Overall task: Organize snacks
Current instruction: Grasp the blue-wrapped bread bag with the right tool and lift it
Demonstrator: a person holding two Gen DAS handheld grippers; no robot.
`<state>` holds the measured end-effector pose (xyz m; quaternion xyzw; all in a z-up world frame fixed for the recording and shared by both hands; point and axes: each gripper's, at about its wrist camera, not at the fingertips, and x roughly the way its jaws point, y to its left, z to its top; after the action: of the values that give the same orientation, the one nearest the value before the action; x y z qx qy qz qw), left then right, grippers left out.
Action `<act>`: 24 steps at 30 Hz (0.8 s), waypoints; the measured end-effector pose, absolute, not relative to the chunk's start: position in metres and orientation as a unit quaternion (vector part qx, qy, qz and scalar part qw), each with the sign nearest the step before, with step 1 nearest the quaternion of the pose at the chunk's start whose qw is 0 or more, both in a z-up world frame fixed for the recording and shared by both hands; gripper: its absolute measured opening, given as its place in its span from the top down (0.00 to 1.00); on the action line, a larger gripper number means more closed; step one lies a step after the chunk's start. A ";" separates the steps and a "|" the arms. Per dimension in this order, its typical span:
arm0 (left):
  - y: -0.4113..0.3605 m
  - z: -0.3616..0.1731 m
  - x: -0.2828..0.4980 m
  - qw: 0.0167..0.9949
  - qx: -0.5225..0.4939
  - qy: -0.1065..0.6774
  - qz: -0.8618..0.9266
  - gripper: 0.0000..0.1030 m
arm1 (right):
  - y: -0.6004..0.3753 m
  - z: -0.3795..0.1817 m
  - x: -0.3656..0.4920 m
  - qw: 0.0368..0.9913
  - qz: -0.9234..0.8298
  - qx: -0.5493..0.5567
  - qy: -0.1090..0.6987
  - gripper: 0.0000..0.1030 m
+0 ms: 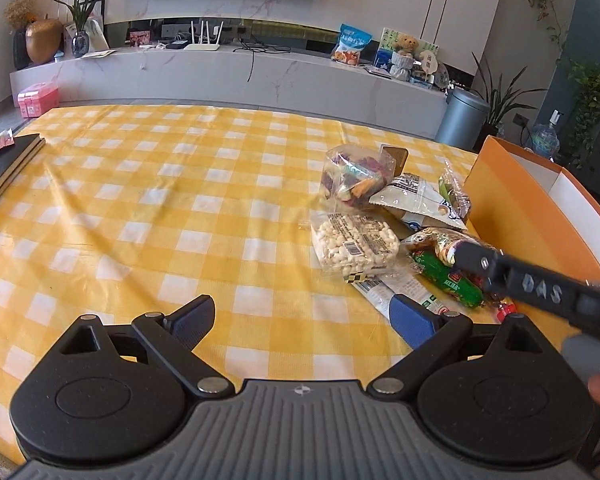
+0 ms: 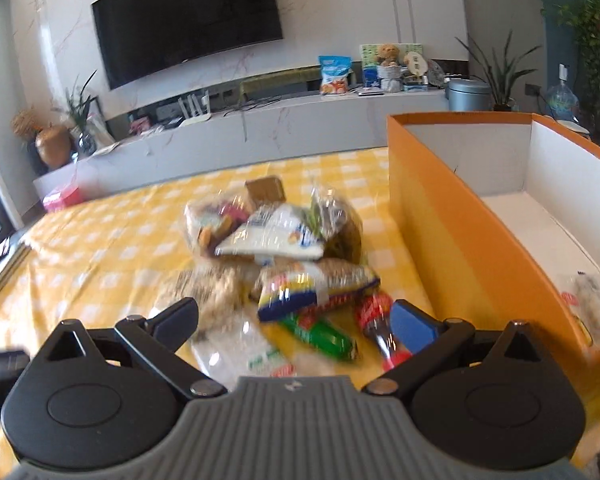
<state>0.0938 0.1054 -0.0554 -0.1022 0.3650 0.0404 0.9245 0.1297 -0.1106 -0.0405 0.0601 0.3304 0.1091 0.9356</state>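
Observation:
A pile of snack packets lies on the yellow checked tablecloth [image 1: 140,208]: a clear bag of white puffs [image 1: 354,244], a dried-fruit bag [image 1: 354,178], a white pouch [image 1: 416,200], a green sausage pack [image 1: 448,278]. In the right wrist view the pile shows blurred, with a blue-and-yellow packet [image 2: 312,288], the green pack [image 2: 320,334] and a red pack [image 2: 380,320]. An orange box [image 2: 460,232] stands right of the pile; one packet [image 2: 596,304] lies inside. My left gripper [image 1: 304,320] is open and empty, left of the pile. My right gripper [image 2: 296,318] is open above the pile's near edge; its body [image 1: 540,288] shows in the left wrist view.
Dark notebooks [image 1: 8,168] lie at the table's left edge. A white TV cabinet [image 1: 228,76] runs behind the table, with a grey bin [image 1: 462,118] and plants at the right. The cloth left of the pile is bare.

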 end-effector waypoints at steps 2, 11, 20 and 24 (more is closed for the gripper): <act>0.104 -0.054 0.093 0.926 -0.101 0.363 0.036 0.00 | -0.107 -0.038 0.143 0.935 0.107 0.046 0.334 0.03; 0.098 -0.053 0.095 0.926 -0.093 0.364 0.036 0.00 | -0.088 -0.046 0.183 0.934 0.099 -0.036 0.341 0.03; 0.092 -0.056 0.096 0.927 -0.073 0.367 0.038 0.00 | -0.080 -0.067 0.197 0.927 0.081 -0.064 0.360 0.19; 0.087 -0.057 0.096 0.927 -0.064 0.369 0.033 0.00 | -0.084 -0.070 0.198 0.925 0.084 -0.047 0.367 0.27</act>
<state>0.0961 0.0870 -0.0573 -0.0643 0.3691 0.0326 0.9266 0.1981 -0.0840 -0.0702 -0.0466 0.3667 0.0838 0.9254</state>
